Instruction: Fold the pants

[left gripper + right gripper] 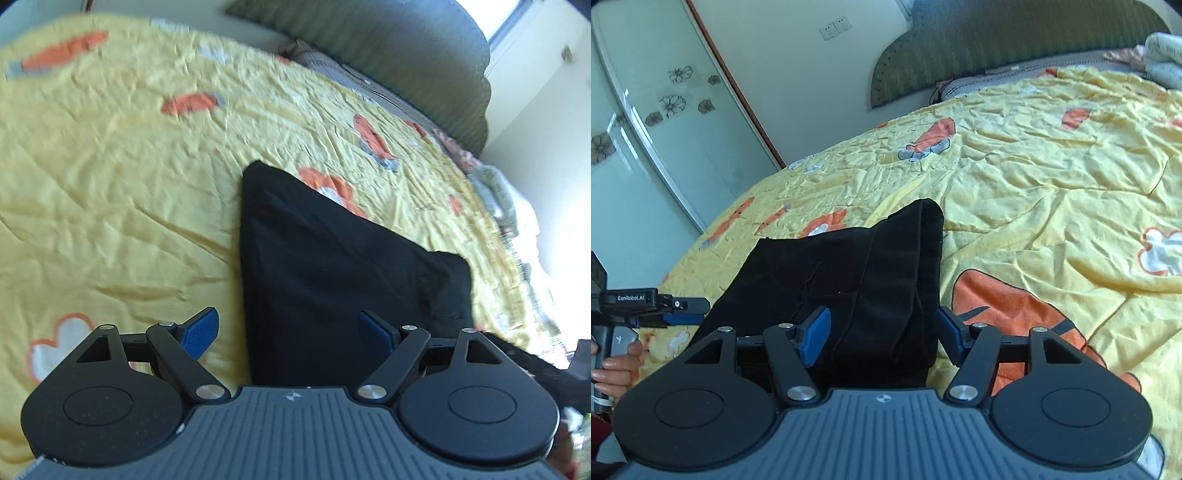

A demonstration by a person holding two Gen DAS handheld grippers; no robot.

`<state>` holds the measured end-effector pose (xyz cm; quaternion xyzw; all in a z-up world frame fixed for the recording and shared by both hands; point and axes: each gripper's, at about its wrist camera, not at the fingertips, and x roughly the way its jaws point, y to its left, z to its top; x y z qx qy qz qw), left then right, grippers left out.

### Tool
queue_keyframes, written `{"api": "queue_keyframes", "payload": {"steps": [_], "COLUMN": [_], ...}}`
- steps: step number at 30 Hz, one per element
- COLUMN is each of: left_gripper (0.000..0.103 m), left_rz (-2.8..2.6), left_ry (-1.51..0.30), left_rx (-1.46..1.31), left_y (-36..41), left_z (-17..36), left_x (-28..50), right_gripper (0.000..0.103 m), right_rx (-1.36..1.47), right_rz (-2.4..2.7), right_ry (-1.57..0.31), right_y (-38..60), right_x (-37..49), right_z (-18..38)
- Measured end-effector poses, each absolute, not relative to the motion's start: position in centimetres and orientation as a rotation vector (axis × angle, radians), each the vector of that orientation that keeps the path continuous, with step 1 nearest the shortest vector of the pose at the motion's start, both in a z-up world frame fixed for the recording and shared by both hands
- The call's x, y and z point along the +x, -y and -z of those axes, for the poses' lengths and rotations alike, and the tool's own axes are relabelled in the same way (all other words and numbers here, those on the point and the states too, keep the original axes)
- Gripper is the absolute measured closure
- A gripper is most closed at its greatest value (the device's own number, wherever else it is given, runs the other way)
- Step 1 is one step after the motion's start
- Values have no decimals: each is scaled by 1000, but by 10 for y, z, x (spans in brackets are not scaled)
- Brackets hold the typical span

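Note:
Black pants [332, 266] lie folded into a compact stack on a yellow bedspread [110, 184]. In the left wrist view my left gripper [288, 332] stands open just above the stack's near left edge. Its left finger is over the bedspread and its right finger over the cloth. In the right wrist view the pants [849, 273] show several folded layers. My right gripper [882, 334] hovers over their near right part, jaws apart, with cloth beneath them and nothing pinched. The left gripper [683, 314] shows at the stack's left side, held by a hand [613, 365].
A green padded headboard [997, 48] stands at the far end of the bed, with pillows and folded bedding [1160, 55] beside it. A glass wardrobe door with flower prints [646, 129] lines the left side. Wrinkled bedspread [1071, 184] stretches to the right.

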<state>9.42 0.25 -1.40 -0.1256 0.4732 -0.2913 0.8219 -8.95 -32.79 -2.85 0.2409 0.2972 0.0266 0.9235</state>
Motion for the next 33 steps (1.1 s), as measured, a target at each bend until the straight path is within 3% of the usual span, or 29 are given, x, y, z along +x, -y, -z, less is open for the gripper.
{"api": "queue_keyframes", "payload": {"steps": [10, 23, 24, 25, 27, 31, 33], "left_gripper": [16, 17, 22, 32, 52, 85, 87], "left_rz": [821, 901, 890, 884, 864, 824, 813], "left_ry": [-1109, -1068, -1063, -1061, -1073, -1081, -1061], "left_rx": [-471, -614, -602, -587, -554, -539, -527], "left_y": [-10, 0, 1, 3, 5, 0, -1], "left_z": [39, 55, 55, 55, 58, 62, 59], "left_x": [132, 151, 150, 149, 148, 149, 146], "right_gripper": [39, 38, 38, 45, 67, 71, 72], "right_rx": [832, 943, 926, 896, 830, 827, 819], "right_rz": [-326, -527, -516, -512, -482, -413, -388], "right_ry": [-694, -695, -700, -711, -755, -738, -721], "right_y": [389, 393, 389, 385, 374, 370, 365], "right_x": [-42, 17, 16, 14, 11, -3, -6], "right_z": [65, 70, 69, 67, 66, 69, 66]}}
